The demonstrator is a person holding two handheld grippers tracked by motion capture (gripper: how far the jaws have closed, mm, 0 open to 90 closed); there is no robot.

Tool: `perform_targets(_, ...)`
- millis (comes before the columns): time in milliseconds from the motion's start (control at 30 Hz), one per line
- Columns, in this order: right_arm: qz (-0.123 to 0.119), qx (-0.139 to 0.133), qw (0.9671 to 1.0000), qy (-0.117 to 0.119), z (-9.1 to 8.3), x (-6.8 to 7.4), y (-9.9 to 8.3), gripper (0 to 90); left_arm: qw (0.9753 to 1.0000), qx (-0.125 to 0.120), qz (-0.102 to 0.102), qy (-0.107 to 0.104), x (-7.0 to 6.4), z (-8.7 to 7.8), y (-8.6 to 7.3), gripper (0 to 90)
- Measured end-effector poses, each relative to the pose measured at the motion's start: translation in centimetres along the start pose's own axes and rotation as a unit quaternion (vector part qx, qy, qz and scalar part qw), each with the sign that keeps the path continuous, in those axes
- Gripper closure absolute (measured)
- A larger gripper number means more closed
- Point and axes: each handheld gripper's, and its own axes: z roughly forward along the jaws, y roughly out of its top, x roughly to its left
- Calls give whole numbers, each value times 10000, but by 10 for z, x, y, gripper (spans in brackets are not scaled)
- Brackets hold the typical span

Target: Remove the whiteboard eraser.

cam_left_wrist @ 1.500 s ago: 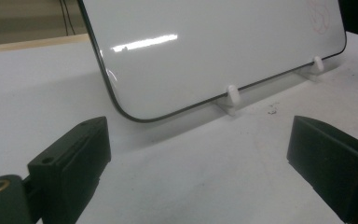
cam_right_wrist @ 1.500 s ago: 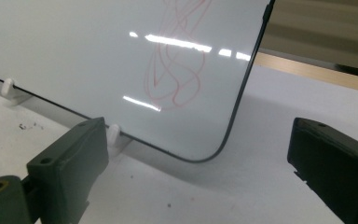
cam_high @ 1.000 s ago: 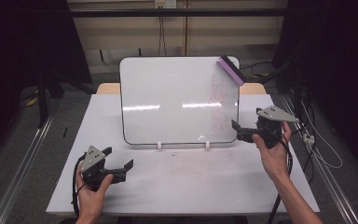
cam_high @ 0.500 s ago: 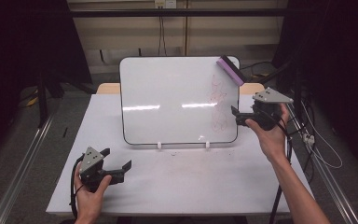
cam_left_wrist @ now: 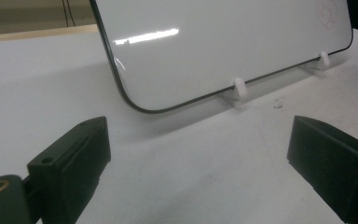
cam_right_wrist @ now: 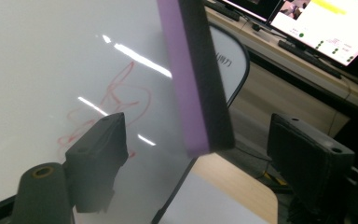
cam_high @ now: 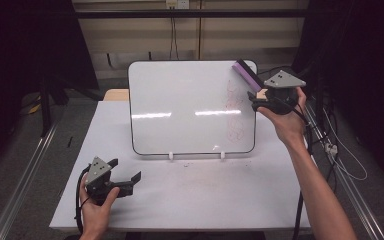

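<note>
Between spread right tool jaws, purple eraser, untouched

Bare forearms, no sleeves in sight. Left gripper: black body, blocky black jaws, grey three-cornered plate with small dark dots on top, black cable looping behind the grip, brass-ringed hole beside one jaw. Right gripper: same black build, same grey plate above, screw holes in both jaw blocks

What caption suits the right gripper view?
Open right gripper approaching the purple eraser stuck on the scribbled whiteboard.
</note>
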Motion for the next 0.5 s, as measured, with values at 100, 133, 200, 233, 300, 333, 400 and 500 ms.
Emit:
perform_targets(100,-157,75,9998,8,6,-3,4,293,10000,2,-21,18,1,0,0,56)
perform_targets(133,-190,80,9998,26,8,-4,6,326,10000,2,-23,18,1,0,0,57)
perform_targets(200,-261,127,9996,76,12,-4,10,373,10000,-4,-23,28,2,-1,0,56)
perform_targets(233,-261,127,9996,76,12,-4,10,373,10000,-6,-21,29,2,-1,0,56)
perform_targets(300,-313,205,9993,89,16,-3,11,390,10000,-5,-17,37,2,-1,0,56)
perform_targets(333,-349,236,9991,66,18,-3,12,409,10000,7,-20,35,2,0,0,56)
perform_targets(400,-369,282,9989,99,21,-2,12,457,10000,18,-13,31,2,0,0,57)
perform_targets(500,-426,351,9984,85,24,-1,11,511,10000,12,-26,32,2,0,0,57)
